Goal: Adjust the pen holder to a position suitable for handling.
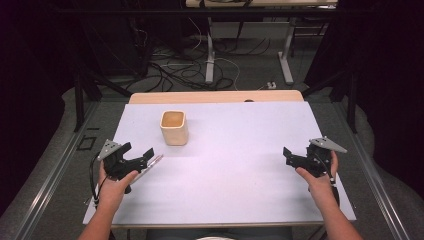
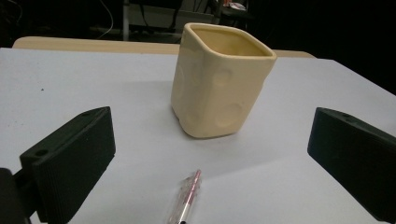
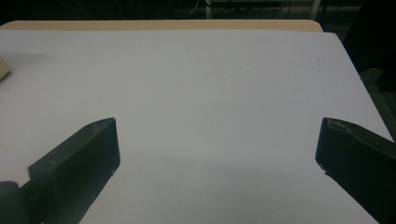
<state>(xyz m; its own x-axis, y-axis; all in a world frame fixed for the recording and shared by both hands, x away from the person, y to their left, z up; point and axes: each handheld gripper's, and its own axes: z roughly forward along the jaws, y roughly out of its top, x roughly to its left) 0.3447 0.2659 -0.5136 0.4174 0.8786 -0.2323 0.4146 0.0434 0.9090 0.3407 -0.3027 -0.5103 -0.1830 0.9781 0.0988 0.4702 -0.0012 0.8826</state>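
A cream square cup stands upright on the white tabletop, left of centre. In the left gripper view the cup is just ahead of the jaws and looks empty. A clear pen with a pink inside lies on the table beneath my left gripper, which is open. The pen rests between the open jaws, untouched. My right gripper hovers open over the table's right side, holding nothing. In its own view the right gripper faces bare tabletop.
The wooden far edge of the table shows behind the white top. Beyond it are table legs and cables on the floor. Dark curtains flank both sides. A sliver of the cup touches the right gripper view's left edge.
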